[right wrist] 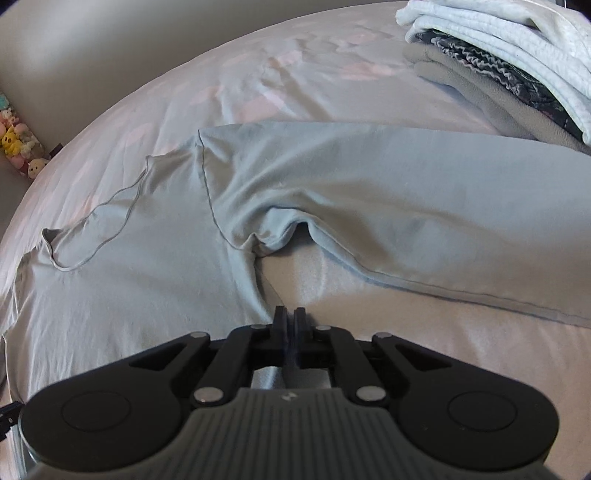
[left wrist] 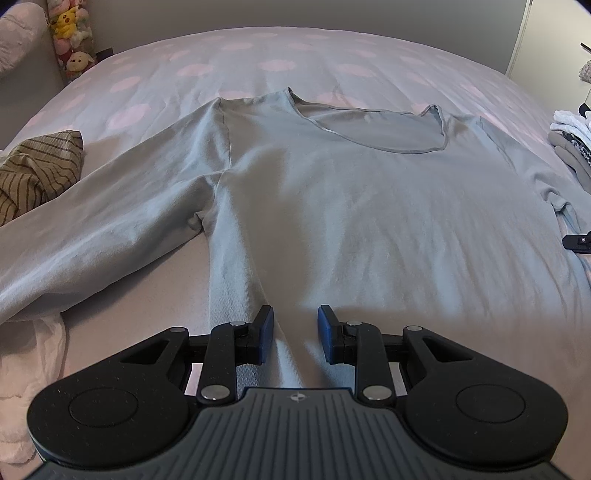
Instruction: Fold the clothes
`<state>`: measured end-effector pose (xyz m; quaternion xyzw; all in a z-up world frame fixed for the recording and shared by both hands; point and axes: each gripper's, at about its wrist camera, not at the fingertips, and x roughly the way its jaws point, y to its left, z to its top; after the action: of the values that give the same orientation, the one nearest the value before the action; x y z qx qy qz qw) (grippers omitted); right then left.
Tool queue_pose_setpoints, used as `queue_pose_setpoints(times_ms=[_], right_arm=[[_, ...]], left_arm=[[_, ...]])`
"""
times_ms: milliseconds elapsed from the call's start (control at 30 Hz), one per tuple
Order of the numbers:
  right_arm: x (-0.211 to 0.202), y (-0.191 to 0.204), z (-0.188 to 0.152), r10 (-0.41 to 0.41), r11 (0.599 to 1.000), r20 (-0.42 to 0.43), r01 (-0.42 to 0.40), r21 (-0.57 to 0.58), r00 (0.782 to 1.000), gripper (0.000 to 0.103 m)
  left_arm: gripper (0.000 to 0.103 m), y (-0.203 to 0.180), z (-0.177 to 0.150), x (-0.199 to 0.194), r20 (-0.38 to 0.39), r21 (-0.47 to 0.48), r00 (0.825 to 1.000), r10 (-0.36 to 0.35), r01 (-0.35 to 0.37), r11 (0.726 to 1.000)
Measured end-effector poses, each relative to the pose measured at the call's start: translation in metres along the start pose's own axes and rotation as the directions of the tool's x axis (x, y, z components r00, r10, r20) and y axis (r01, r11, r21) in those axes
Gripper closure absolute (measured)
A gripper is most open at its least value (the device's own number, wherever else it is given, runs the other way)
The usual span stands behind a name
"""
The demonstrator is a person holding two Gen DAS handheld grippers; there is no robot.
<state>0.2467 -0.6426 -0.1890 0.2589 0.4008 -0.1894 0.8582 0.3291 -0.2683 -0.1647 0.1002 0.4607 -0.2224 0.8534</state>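
A grey long-sleeved shirt (left wrist: 351, 206) lies flat on the bed, neckline at the far end and both sleeves spread sideways. My left gripper (left wrist: 295, 317) is open low over the shirt's near left part, its blue pads on either side of a strip of fabric. My right gripper (right wrist: 290, 314) is shut at the shirt's (right wrist: 129, 295) right side edge just below the armpit, and the edge runs into its fingertips. The right sleeve (right wrist: 424, 206) stretches away to the right. In the left wrist view the right gripper (left wrist: 578, 243) shows only as a black tip at the right edge.
The bed sheet (left wrist: 258, 55) is pale with pink dots. A brown striped garment (left wrist: 33, 166) lies crumpled at the left. Folded clothes (right wrist: 517, 62) are stacked at the far right. Plush toys (left wrist: 72, 33) stand by the headboard. A white cloth (left wrist: 26, 354) lies at the near left.
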Motion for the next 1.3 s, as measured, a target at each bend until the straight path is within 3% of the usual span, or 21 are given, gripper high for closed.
queue_pose_setpoints(times_ms=[133,233,367,533,733,967,1133,1233,1300], right_arm=[[-0.024,0.011,-0.011,-0.003,0.998,0.052,0.005,-0.055,0.999,0.087],[-0.047,0.019,-0.033,0.025,0.997,0.083,-0.018,-0.080,0.996,0.069],[-0.070,0.034,-0.072,0.051,0.991,0.096,-0.038,-0.131,0.994,0.069],[-0.091,0.056,-0.109,0.094,0.987,0.098,-0.081,-0.137,0.991,0.068],[-0.103,0.092,-0.138,0.150,0.974,0.053,-0.138,-0.178,0.987,0.061],[-0.110,0.125,-0.161,0.213,0.959,0.029,-0.204,-0.196,0.977,0.057],[-0.113,0.142,-0.176,0.239,0.951,0.015,-0.230,-0.208,0.971,0.056],[-0.114,0.148,-0.183,0.240,0.950,0.004,-0.234,-0.208,0.971,0.053],[-0.113,0.150,-0.188,0.241,0.951,-0.006,-0.238,-0.199,0.970,0.051]], left_arm=[[0.078,0.003,0.001,-0.002,-0.003,-0.012,1.000,-0.008,0.008,1.000],[0.074,0.007,0.003,-0.007,0.000,-0.029,1.000,-0.016,0.016,0.999],[0.061,0.021,0.006,-0.024,0.035,-0.041,0.999,0.013,-0.012,0.999],[0.061,0.061,0.002,-0.051,0.065,-0.104,0.992,0.109,-0.102,0.989],[0.061,0.126,-0.008,-0.087,0.066,-0.197,0.970,0.232,-0.215,0.956],[0.061,0.175,-0.044,-0.129,0.086,-0.021,0.925,0.371,-0.371,0.929],[0.061,0.200,-0.076,-0.155,0.126,0.120,0.884,0.450,-0.464,0.878],[0.061,0.202,-0.098,-0.166,0.195,0.265,0.847,0.495,-0.531,0.805],[0.061,0.202,-0.112,-0.167,0.231,0.367,0.822,0.521,-0.569,0.735]])
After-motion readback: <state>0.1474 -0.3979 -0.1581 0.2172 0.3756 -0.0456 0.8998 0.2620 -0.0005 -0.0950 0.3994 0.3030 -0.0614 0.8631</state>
